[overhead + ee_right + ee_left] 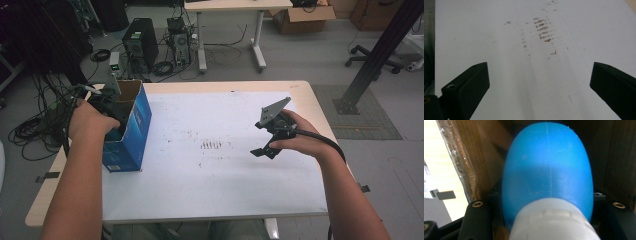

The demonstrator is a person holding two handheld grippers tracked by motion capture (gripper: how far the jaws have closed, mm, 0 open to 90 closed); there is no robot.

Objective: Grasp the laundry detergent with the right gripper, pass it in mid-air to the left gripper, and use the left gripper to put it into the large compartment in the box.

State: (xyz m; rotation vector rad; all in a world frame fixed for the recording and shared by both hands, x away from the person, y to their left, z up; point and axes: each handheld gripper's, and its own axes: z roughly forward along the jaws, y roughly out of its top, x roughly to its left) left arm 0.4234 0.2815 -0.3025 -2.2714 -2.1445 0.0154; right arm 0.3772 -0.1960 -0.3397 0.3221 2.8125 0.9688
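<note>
Left gripper (107,112): reaches down into the open top of the box (131,132), jaws clamped on the bottle (547,175).
Bottle: blue with a white cap (552,221), inside the box between its brown cardboard walls, cap end towards the gripper's camera.
Box: blue carton, upright at the left edge of the table (220,195), top flaps open.
Right gripper (267,147): held over the white table surface well right of the box, jaws spread wide with nothing between them.
Table: white top with a patch of brown marks (544,31) near its middle.
</note>
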